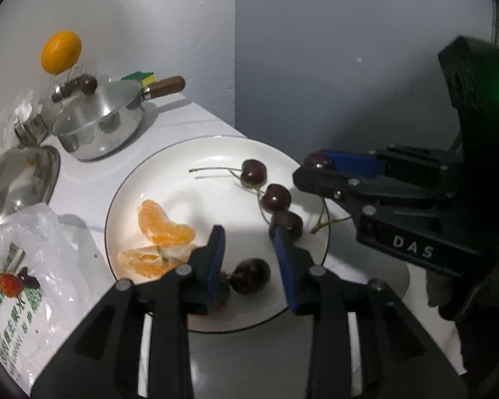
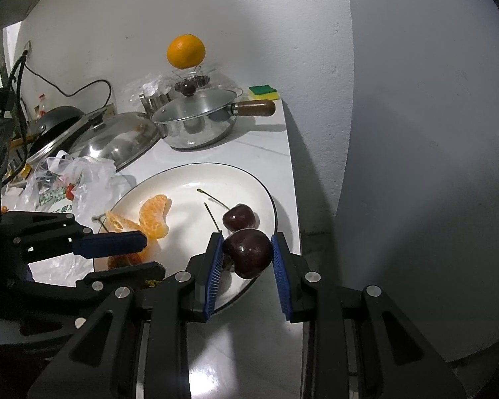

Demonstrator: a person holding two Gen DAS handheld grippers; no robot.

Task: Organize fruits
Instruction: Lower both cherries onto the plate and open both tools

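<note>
Lidded steel saucepan [image 2: 196, 123], green-yellow sponge [image 2: 263, 92], domed lid [image 2: 116, 143], plastic bag [image 1: 33, 266]

On the white plate [image 1: 169, 163]: 4 cherries [image 1: 253, 172], 2 peeled mandarin pieces [image 1: 163, 222]. Off-plate right: 1 cherry [image 2: 248, 252] in gripper. Behind plate: 1 whole orange [image 1: 61, 52], 1 lidded saucepan [image 1: 99, 126] topped by 1 cherry [image 1: 87, 84], 1 sponge [image 1: 139, 77].

From the left wrist, the left tongs [image 1: 249, 236] cover part of one cherry [image 1: 291, 224] and the near plate [image 1: 216, 153] rim; the plastic bag [image 1: 33, 266] runs off the picture's edge, and its printed label is too blurred to read
</note>
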